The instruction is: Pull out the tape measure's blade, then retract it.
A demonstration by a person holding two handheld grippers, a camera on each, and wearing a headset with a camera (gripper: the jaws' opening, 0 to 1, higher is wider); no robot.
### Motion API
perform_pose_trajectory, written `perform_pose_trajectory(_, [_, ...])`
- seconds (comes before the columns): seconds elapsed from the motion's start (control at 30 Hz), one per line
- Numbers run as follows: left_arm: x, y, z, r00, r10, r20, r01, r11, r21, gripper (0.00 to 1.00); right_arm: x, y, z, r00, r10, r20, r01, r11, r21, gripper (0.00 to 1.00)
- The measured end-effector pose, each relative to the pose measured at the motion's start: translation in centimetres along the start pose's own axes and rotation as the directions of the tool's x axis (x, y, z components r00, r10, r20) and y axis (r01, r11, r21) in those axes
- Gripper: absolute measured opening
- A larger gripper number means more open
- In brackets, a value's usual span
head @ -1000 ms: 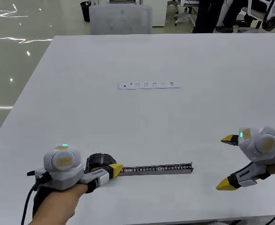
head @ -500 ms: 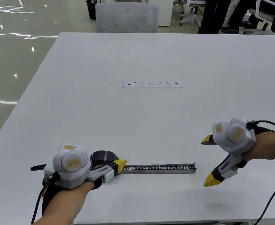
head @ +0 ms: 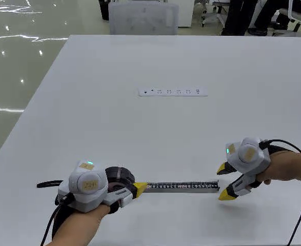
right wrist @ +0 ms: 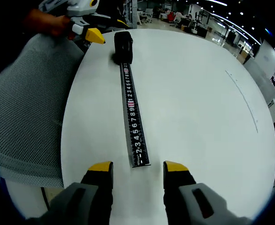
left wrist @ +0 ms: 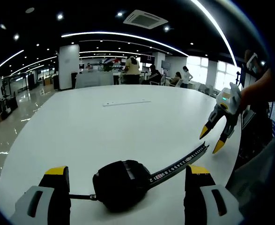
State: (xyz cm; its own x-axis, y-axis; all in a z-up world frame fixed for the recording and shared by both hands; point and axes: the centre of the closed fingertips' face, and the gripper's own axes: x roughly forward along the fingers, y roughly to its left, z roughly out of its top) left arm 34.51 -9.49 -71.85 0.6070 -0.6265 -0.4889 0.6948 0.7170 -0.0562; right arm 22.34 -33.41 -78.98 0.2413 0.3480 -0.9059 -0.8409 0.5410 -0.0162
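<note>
Since the earlier frames the right gripper (head: 223, 182) has been brought in from the right side of the table to the free end of the blade (head: 181, 185), while the tape measure (head: 117, 176) has been left where it was. The case is seen lying on the white table (head: 140, 128) near its front edge, with the blade drawn out flat to the right and its numbers facing up. The left gripper (left wrist: 128, 171) is held with its jaws spread wide on either side of the case, and a gap is seen between each jaw and the case. In the right gripper view the jaws are also parted, and the blade's end is seen just at the gap between the two yellow tips, not pinched by either. A white socket strip (head: 173, 92) is set further across the table, well apart from the blade. A grey chair (head: 142, 18) is placed at the far edge, and a glossy floor (head: 17, 61) is seen to the left. People (left wrist: 132, 70) are seen in the room behind. A black cable (head: 299, 205) is trailed from the right hand, off the work.
</note>
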Motion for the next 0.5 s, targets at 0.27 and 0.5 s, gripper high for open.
perform_pose_trajectory(0.27, [0.1,1.0,-0.5,0.9999,0.013,-0.008,-0.013,0.997,-0.070,0.99,0.7,0.2,0.3,1.0000,-0.003,0.004,0.003,1.000,-0.020,0.30])
perform_pose_trajectory(0.5, [0.1,1.0,-0.4,0.9998,0.017,-0.007,-0.017,0.997,-0.076,0.98,1.4,0.3,0.4,1.0000,0.004,0.007,-0.004,1.000,0.027,0.19])
